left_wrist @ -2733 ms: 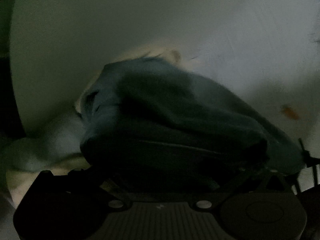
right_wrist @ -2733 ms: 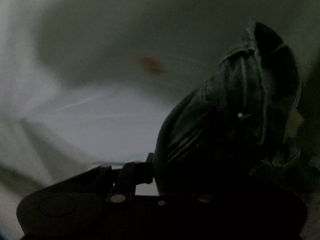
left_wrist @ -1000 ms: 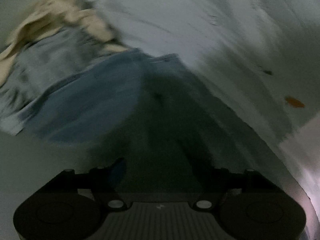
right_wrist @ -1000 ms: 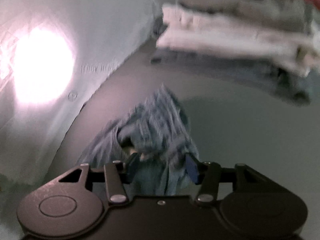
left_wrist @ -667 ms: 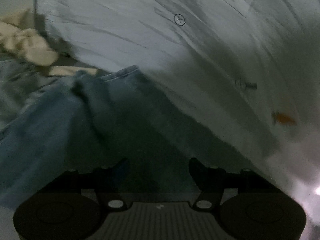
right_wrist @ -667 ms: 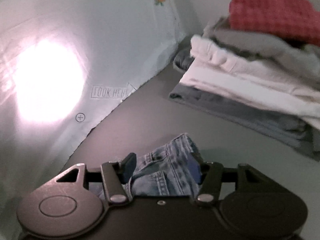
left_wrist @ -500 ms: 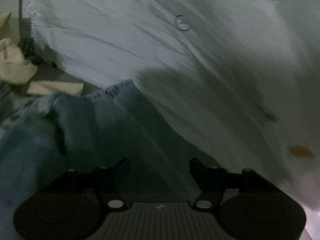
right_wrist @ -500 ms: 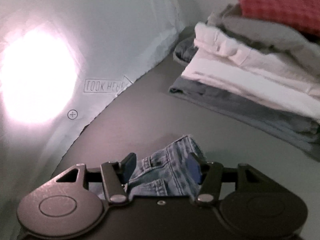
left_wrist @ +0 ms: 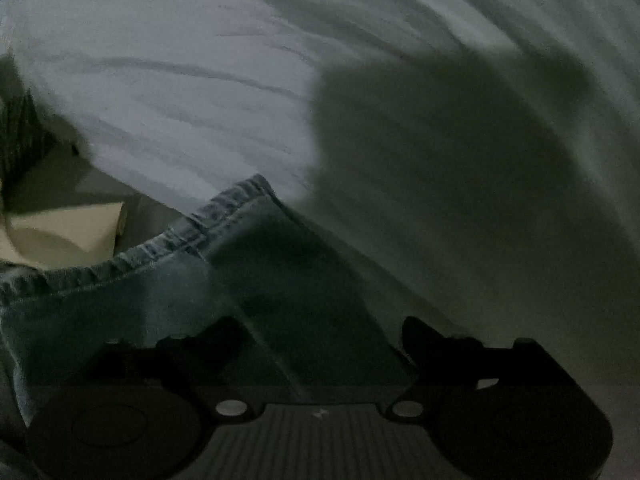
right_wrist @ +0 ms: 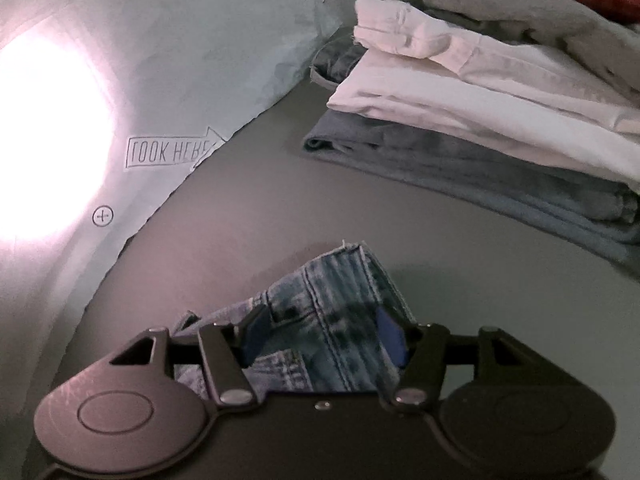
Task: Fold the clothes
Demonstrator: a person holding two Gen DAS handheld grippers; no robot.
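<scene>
Jeans [left_wrist: 168, 296] lie spread on the grey table [right_wrist: 260, 216], the hemmed end toward the left hand and the waistband end toward the right, both now resting on the surface where 2.7 s ago the garment hung bunched in the air between the tools. Left gripper [left_wrist: 320, 344]: jaws stand apart, denim lies flat between and under them, nothing pinched; the hem [left_wrist: 224, 220] sits just beside the pale sheet [left_wrist: 160, 80] that rises behind the table, and a cream cloth [left_wrist: 68, 228] lies near it at far left. Right gripper [right_wrist: 320, 332]: jaws likewise spread wide, the blue pads [right_wrist: 390, 336] flanking the waistband [right_wrist: 320, 304] without closing on it, so the grip reads as let go. Beyond, at right, a stack of folded clothes [right_wrist: 500, 120] stands well apart from the jeans. Assessment: the laying-out step appears complete, with the garment set down and freed at both ends; folding proper is not yet begun. The next move likely calls for re-gripping one end to bring it over the other; denim near the left jaws is in deep shadow, so its flatness there cannot be confirmed
</scene>
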